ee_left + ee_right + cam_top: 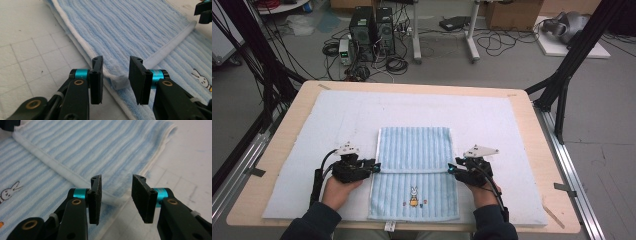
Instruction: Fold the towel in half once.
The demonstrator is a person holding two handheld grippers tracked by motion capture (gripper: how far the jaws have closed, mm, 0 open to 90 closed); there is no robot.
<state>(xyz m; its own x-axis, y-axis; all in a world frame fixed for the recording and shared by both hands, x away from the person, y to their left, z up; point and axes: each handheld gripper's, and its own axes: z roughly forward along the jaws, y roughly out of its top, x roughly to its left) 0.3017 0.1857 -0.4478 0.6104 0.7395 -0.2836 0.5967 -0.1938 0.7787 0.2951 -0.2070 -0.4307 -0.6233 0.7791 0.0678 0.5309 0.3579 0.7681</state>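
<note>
Two tools flank the folded blue towel [414, 172] on the padded bench [287, 150], left tool [373, 167] at nine o'clock, right tool [452, 170] at three, likely for another fold. Left gripper view: jaws apart astride the towel's corner [117, 81], not pinching. Right gripper view: jaws likewise apart around the hem [113, 200]. Computers [372, 32] stand on the floor beyond.

The towel [414, 150] is pale blue with fine lengthwise stripes in a lighter blue and a white hem. Near its front edge sits a small white rabbit [413, 191] over an orange patch. The mat [332, 120] beneath is very pale blue with a faint square grid. The table [287, 125] is light wood. Both grippers are black with turquoise rings.
</note>
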